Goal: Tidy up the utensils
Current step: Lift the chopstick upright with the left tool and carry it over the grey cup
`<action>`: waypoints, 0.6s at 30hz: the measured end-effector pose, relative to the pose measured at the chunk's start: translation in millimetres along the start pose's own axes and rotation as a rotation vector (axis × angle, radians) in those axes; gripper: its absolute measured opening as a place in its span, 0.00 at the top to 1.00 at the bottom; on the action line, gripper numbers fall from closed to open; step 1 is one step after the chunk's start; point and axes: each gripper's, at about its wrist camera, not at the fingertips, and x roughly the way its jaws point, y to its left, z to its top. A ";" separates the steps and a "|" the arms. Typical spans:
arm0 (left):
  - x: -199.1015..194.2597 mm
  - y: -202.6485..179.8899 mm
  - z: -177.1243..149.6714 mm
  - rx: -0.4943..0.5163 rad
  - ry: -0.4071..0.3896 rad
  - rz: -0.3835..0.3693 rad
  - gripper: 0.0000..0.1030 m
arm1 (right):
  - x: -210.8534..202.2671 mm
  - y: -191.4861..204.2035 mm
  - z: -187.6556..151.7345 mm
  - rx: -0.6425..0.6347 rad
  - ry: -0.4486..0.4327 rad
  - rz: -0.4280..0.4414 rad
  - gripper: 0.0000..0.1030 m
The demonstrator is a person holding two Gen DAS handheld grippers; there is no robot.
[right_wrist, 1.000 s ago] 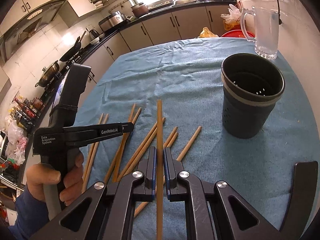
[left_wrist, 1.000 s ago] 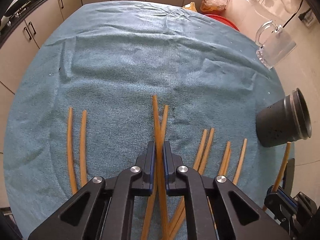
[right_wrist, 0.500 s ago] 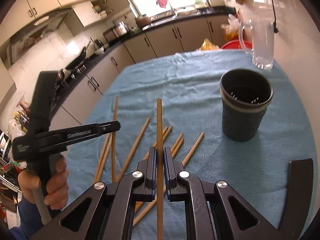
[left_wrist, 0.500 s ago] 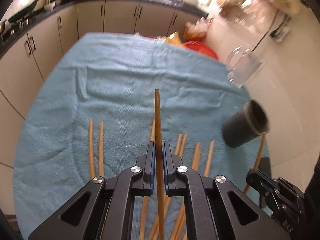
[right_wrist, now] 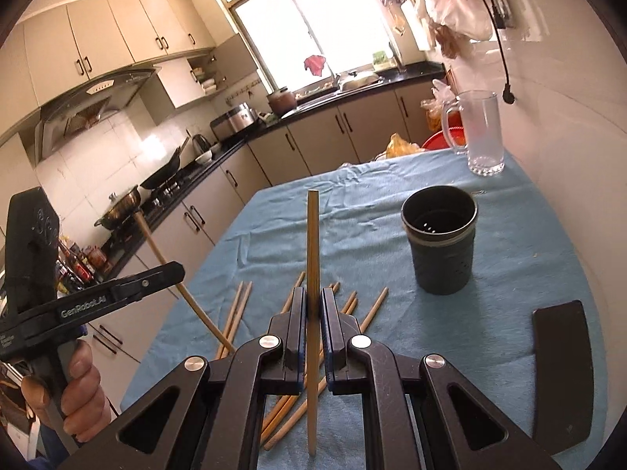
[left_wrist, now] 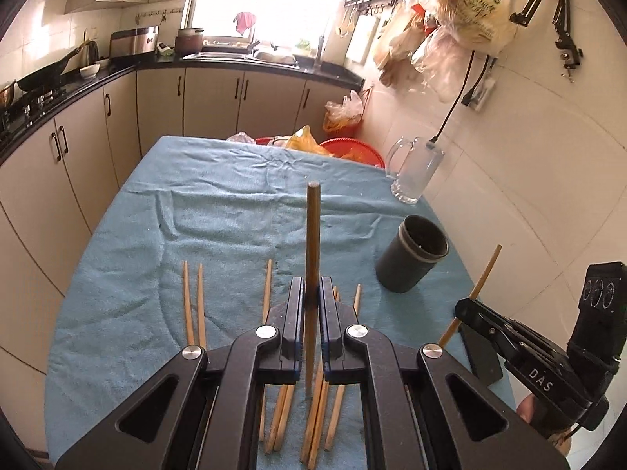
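Note:
My left gripper (left_wrist: 312, 305) is shut on a wooden chopstick (left_wrist: 312, 235) and holds it upright above the blue cloth. My right gripper (right_wrist: 313, 307) is shut on another wooden chopstick (right_wrist: 312, 243), also lifted and upright. Several loose chopsticks (left_wrist: 194, 305) lie on the cloth below both grippers; they also show in the right wrist view (right_wrist: 239, 309). A dark round utensil holder (left_wrist: 411, 252) stands upright to the right, also in the right wrist view (right_wrist: 441, 241). The right gripper shows at the left view's right edge (left_wrist: 462, 309); the left gripper shows at the right view's left (right_wrist: 172, 272).
A clear glass mug (right_wrist: 480, 137) stands at the table's far right corner by the wall. A flat black object (right_wrist: 562, 368) lies on the cloth at the near right. The blue cloth (left_wrist: 235, 203) covers the table; kitchen cabinets lie beyond its far and left edges.
Both grippers have risen and tilted up with their chopsticks. The left one lifted its chopstick off the cloth; the table now looks farther away in both views.

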 end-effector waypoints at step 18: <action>-15.0 -14.6 4.5 0.026 -0.038 -0.027 0.94 | -30.1 -13.9 7.4 0.044 -0.102 -0.033 0.93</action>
